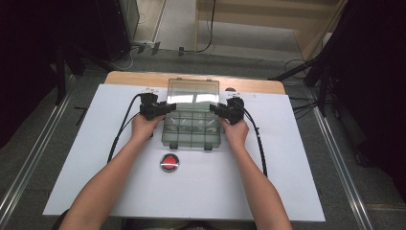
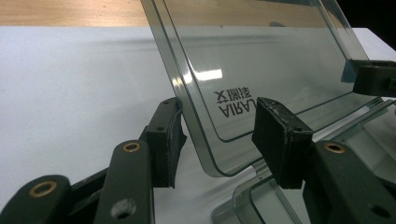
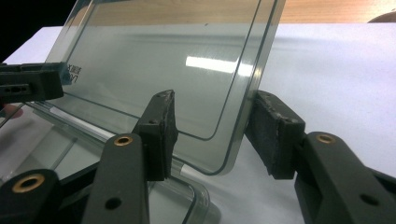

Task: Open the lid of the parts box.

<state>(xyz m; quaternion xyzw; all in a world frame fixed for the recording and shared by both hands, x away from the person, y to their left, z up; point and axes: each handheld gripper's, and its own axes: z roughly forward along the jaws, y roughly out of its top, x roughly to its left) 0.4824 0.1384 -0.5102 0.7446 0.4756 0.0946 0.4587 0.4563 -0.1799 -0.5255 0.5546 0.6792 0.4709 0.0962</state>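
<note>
Box: the clear plastic compartment box (image 1: pixel 191 128) lies on the white table sheet (image 1: pixel 95 158), toward the far middle.
Lid: the clear hinged lid (image 1: pixel 193 92) stands raised behind the box's compartments.
Left gripper: the black left gripper (image 1: pixel 165 108) is at the lid's left edge, which lies between its jaws.
Right gripper: the black right gripper (image 1: pixel 216 109) is at the lid's right edge, likewise.
Button: the round red button (image 1: pixel 169 162) lies on the sheet before the box, between the forearms.
Tabletop: the wooden tabletop (image 1: pixel 134 76) shows behind the sheet.

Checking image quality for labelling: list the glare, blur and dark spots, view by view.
High view: soft overall, black corners, glare on the clear smoky plastic box lid. Left gripper view: white glint on the lid, near jaws slightly blurred. Right gripper view: bright streak on the lid.
</note>
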